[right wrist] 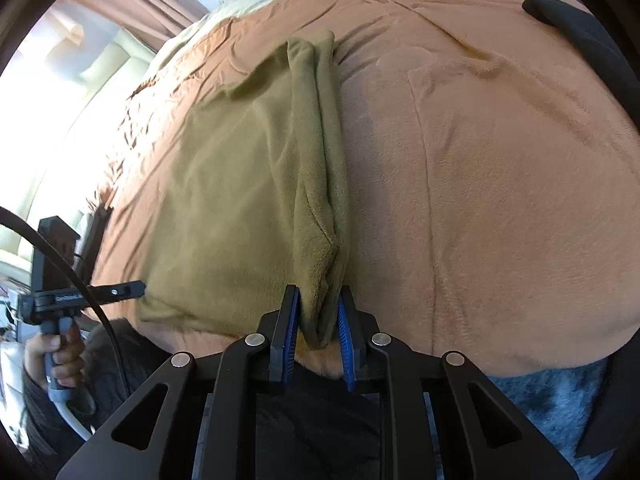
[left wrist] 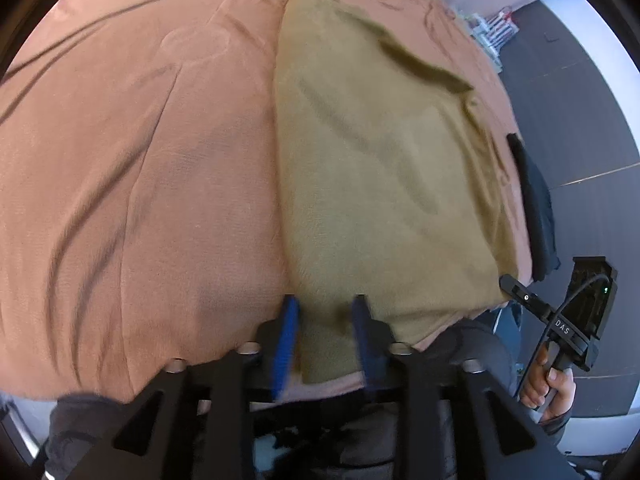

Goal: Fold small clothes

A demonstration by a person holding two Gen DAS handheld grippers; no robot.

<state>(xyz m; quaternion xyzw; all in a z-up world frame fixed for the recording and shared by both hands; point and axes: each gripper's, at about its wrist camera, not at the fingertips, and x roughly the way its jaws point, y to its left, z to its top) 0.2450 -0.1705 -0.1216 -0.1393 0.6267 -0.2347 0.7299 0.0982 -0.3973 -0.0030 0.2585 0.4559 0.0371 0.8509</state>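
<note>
Olive garment (right wrist: 240,184) lies on the rust blanket (right wrist: 500,180); right gripper (right wrist: 318,320) clamps its near folded edge, left gripper (left wrist: 326,320) parted over its near corner.

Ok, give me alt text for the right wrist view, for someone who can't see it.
The right claw pinches the near end of an olive-green garment's folded edge between blue pads. The garment lies on a peach blanket; at far left, a hand holds the other claw at the garment's opposite near corner.

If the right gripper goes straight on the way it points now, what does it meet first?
Probably the olive garment itself: the right gripper already has its bunched near edge between its pads, and the fold ridge runs straight ahead.
</note>
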